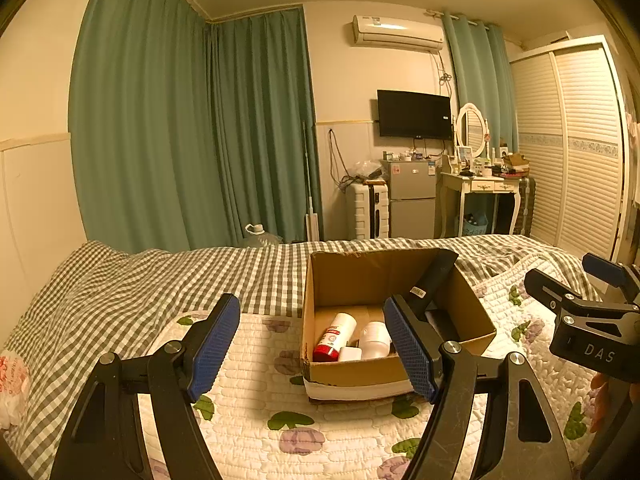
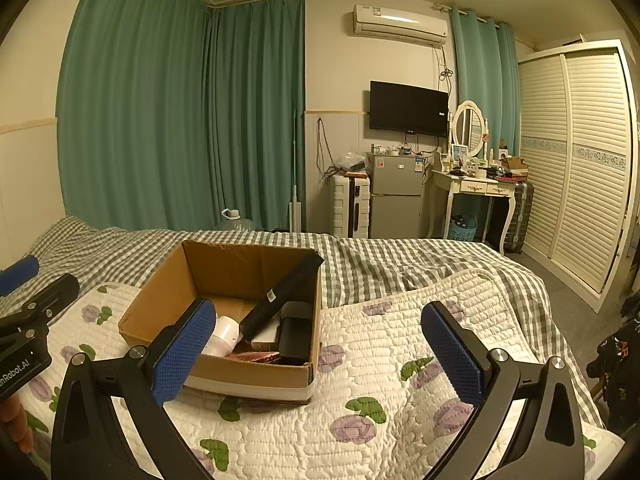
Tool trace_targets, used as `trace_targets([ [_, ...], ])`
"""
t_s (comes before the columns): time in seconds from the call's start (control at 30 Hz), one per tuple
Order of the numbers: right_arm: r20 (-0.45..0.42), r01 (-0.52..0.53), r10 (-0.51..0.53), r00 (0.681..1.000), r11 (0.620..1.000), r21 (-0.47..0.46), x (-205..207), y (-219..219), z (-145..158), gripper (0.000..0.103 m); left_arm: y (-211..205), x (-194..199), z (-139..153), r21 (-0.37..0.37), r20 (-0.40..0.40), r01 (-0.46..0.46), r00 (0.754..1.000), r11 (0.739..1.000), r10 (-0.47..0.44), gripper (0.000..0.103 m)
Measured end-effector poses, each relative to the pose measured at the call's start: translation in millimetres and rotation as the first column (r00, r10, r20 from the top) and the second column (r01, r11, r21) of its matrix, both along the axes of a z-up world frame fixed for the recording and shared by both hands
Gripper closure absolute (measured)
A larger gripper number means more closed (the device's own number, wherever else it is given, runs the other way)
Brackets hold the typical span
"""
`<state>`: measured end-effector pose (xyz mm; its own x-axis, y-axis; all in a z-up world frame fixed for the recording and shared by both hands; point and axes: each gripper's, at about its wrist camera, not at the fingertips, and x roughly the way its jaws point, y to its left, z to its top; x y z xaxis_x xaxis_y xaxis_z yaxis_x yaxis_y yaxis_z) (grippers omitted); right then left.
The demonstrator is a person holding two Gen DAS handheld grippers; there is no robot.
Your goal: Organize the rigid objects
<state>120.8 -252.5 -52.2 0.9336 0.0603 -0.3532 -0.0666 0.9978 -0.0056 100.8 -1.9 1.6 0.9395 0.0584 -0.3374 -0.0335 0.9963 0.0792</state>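
Note:
An open cardboard box (image 1: 332, 280) (image 2: 224, 268) sits on the quilted bed. Inside lie a white bottle with a red cap (image 1: 334, 338), a white jar (image 1: 374, 338) (image 2: 224, 334), a small white piece (image 1: 350, 354), a long black object (image 1: 434, 278) (image 2: 284, 294) leaning on the box's right wall, a black case (image 2: 296, 336) and a pink packet (image 2: 254, 357). My left gripper (image 1: 312, 354) is open and empty, just in front of the box. My right gripper (image 2: 320, 354) is open and empty, near the box's front right corner.
A floral quilt (image 2: 400, 360) covers the near bed, over a checked sheet (image 1: 160, 280). A plastic bag (image 1: 12, 384) lies at the left edge. Green curtains, a suitcase (image 2: 352, 208), small fridge, dressing table and wardrobe stand beyond the bed.

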Motion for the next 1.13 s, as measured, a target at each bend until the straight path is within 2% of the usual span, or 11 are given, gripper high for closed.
trace_targets([
  [1.13,-0.011,-0.008,0.008,1.0,1.0,-0.006,-2.1,0.2,-3.3,0.0,2.8,0.2,-5.8,-0.011,-0.018,0.003,1.0,1.0,-0.003,0.025],
])
